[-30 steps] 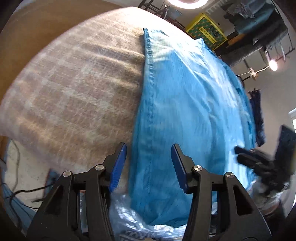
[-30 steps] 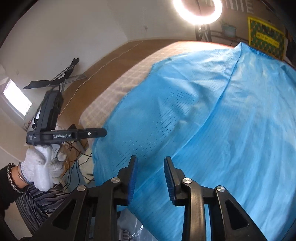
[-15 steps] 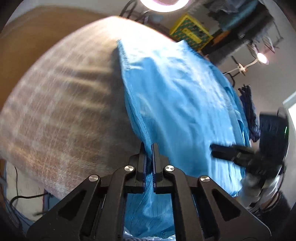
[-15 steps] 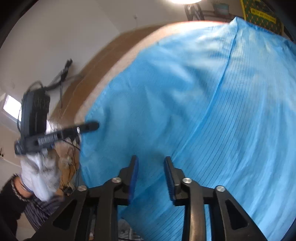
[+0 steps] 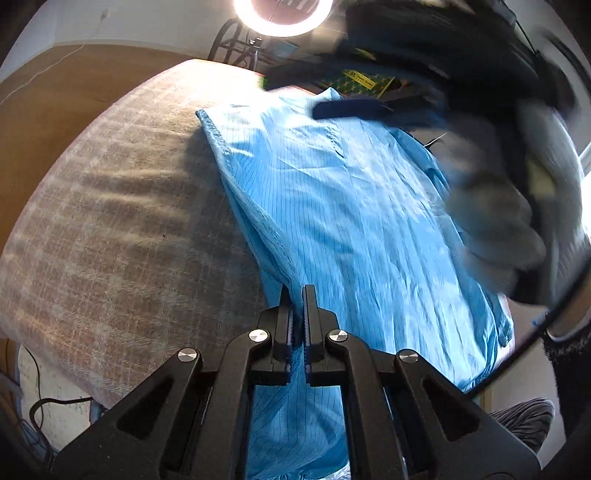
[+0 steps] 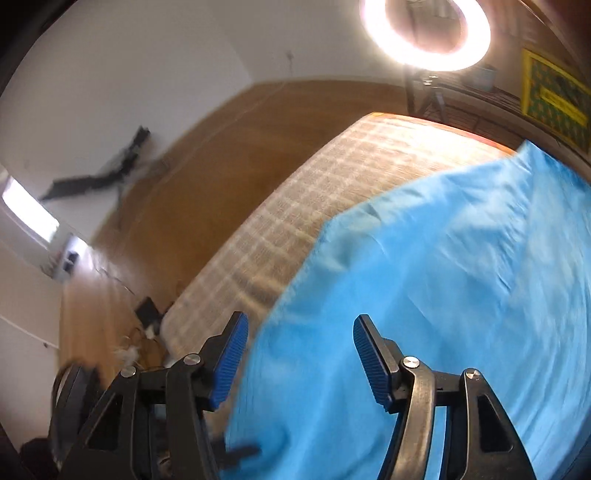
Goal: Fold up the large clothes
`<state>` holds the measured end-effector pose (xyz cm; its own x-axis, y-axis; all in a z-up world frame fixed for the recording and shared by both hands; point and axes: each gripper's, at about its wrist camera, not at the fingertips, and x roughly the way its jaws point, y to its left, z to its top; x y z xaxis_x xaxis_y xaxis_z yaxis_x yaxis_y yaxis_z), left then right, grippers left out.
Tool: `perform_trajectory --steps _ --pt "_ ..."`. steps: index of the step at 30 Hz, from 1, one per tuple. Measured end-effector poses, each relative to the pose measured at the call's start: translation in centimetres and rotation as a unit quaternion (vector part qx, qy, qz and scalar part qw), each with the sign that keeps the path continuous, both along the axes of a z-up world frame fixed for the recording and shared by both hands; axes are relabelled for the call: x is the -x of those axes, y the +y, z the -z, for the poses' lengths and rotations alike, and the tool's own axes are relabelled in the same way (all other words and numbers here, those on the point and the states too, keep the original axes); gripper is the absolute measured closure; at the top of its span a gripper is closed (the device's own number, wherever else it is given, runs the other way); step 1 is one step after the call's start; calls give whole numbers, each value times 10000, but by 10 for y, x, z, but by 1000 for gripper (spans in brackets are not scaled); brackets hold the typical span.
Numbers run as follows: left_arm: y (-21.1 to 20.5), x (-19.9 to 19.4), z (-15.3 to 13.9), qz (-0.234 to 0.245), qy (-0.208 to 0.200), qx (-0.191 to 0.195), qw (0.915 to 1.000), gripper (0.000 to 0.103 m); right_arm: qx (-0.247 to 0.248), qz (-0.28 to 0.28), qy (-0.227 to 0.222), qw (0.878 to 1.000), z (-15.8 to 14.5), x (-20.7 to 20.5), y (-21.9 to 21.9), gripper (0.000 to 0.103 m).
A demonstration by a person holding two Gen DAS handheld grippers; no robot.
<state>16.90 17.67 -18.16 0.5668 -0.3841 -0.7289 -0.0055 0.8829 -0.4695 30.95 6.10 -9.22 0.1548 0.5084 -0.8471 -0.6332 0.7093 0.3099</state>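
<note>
A large light-blue pinstriped garment (image 5: 354, 221) lies spread on a beige checked bed cover (image 5: 118, 221). My left gripper (image 5: 298, 295) is shut on the garment's near left edge, the cloth pinched between the jaws. In the right wrist view the garment (image 6: 443, 295) fills the lower right. My right gripper (image 6: 299, 332) is open and empty, above the garment's left edge. In the left wrist view the right gripper and its gloved hand (image 5: 491, 206) show blurred over the garment's right side.
A bright ring light (image 6: 424, 33) on a stand is beyond the bed's far end. A yellow-green box (image 6: 554, 99) sits at the back right. Wooden floor (image 6: 207, 184) with cables and a black stand (image 6: 103, 173) lies left of the bed.
My left gripper closed on the garment's edge half a second ago and keeps hold. My right gripper opened wider and swung over the garment, leftward toward its left edge.
</note>
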Motion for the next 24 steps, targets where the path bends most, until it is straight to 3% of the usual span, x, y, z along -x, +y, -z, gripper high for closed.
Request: perform_trajectory --steps 8,12,17,21,24 --pt "17 2 3 -104 35 204 9997 102 813 -148 -99 9965 46 -22 68 41" --pt "18 3 5 -56 32 219 9997 102 1284 -81 -213 9915 66 -34 82 45" --pt "17 -1 8 -8 48 159 9999 102 1731 -65 -179 9847 90 -45 89 66" --pt "20 -4 13 -26 123 179 9998 102 1874 -181 -328 9816 106 -43 91 71" --pt "17 -3 12 -5 107 136 9998 102 1899 -130 -506 9804 107 -44 85 90"
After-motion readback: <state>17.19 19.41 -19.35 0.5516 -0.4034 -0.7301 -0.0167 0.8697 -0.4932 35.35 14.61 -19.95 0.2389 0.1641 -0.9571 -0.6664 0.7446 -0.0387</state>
